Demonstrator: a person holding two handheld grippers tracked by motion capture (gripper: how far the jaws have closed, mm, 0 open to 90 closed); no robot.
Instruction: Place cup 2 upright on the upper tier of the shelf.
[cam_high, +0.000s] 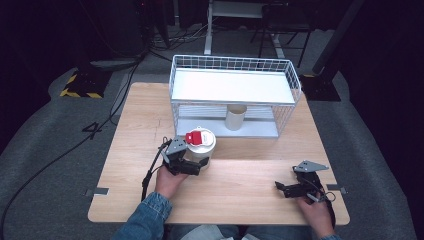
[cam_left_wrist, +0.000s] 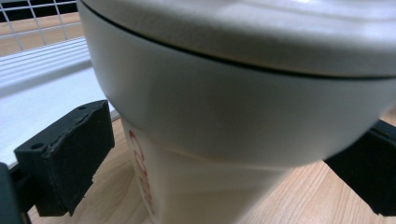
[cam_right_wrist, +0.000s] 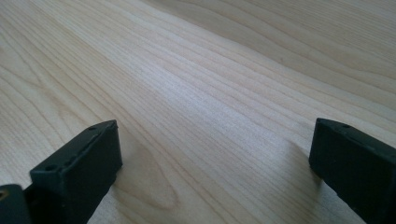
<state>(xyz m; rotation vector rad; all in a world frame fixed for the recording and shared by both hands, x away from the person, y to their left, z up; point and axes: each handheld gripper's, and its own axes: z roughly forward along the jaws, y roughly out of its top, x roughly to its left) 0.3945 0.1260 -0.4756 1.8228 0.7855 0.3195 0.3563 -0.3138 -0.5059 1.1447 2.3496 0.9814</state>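
Note:
A cream cup with a lid and a red label stands upright on the wooden table, just in front of the wire rack. My left gripper reaches in from the cup's near left side. In the left gripper view the cup sits between the spread jaws of the left gripper. A small gap shows beside the left fingertip, so the pads do not press on it. My right gripper rests low over bare wood at the front right, and in its own view the right gripper stands open with nothing between the jaws.
A white wire rack with a flat white shelf stands at the back of the table. A beige cylinder stands upright under that shelf. Bare wood lies between the two hands. Cables run over the grey floor at the left.

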